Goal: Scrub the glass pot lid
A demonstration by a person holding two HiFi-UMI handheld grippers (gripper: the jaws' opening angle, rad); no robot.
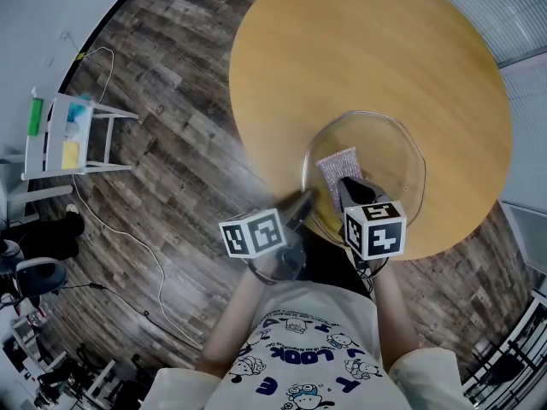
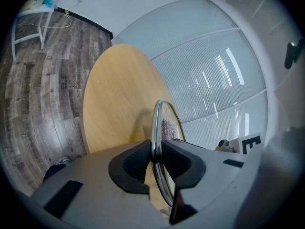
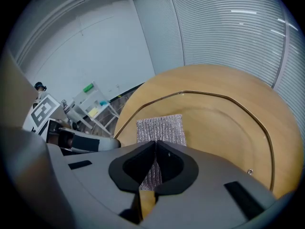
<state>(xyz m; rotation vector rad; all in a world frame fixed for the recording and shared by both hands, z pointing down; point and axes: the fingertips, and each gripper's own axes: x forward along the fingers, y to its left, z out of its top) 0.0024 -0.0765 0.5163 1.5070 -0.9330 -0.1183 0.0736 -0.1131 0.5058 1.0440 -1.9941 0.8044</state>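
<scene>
Glass pot lid [image 1: 389,156] sits at the 6 o'clock side of the round wooden table [image 1: 342,41], nearest the person, and it looks tipped rather than flat; whether its far rim rests on the wood I cannot tell. The left gripper [image 1: 301,205] has its jaws clenched on the metal rim at about the lid's 8 o'clock; in the left gripper view the rim [image 2: 157,123] runs edge-on straight between the two dark pads [image 2: 136,163]. The right gripper [image 1: 349,188] comes in from 6 o'clock, and its jaws are pinched on the near end of a silvery scrub pad [image 1: 338,165], whose free end lies on the glass toward 9 o'clock of the lid's middle. The right gripper view shows the pad [image 3: 161,128] spread flat on the glass [image 3: 224,123], inside the rim. The step in hand is judged to be the scrubbing stroke itself. To do it well, the left grip should stay firm and unmoving, since the rim is thin and smooth and could slip or twist under side load. The right gripper should press the pad's flat face, not the jaw tips, onto the glass, and sweep in overlapping strokes from 9 o'clock toward 3 o'clock. Pressure is best kept moderate, so the lid does not lever out of the left jaws.
</scene>
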